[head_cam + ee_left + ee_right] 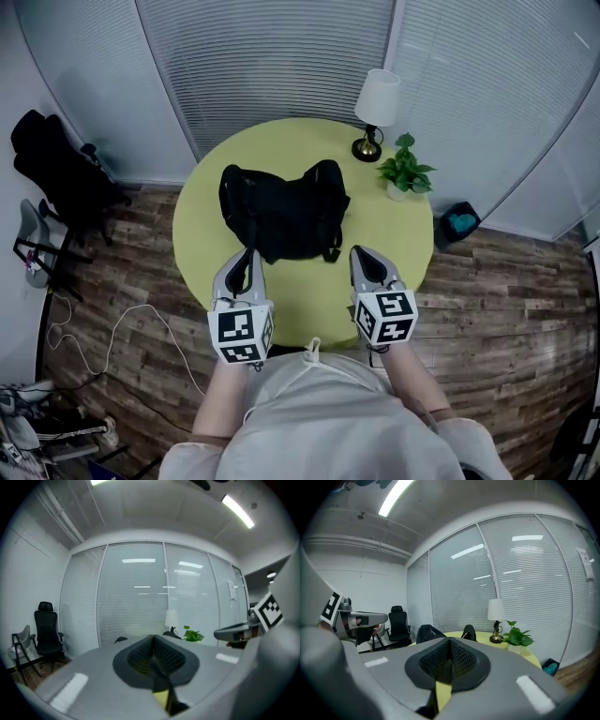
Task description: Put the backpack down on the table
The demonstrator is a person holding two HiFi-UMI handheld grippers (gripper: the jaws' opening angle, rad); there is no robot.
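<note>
Both grippers are closed with nothing between the jaws. Your left gripper [249, 255] and your right gripper [360, 253] hang over the near part of the round yellow-green worktop [309, 300], pointing roughly level. The black fabric backpack [281, 211] lies slumped on that worktop just ahead of the two grippers, closest to the left one's tip, and neither appears to touch it.

Judged from this, the put-down looks done, so what risk remains is small and would come from a careless move. One loose black strap [334, 249] trails off the backpack's near edge, just to the left of the right gripper's tip. Sweep that gripper sideways and you could hook the strap and drag the bag toward you.

Push either gripper forward and the shut jaws would shove the soft bag away from you. It would slide toward the white-shaded table lamp [377, 101] and the small green potted plant [405, 169], which stand well beyond the right gripper at the far rim. The lamp looks top-heavy and would likely tip first. Draw back straight and high.
</note>
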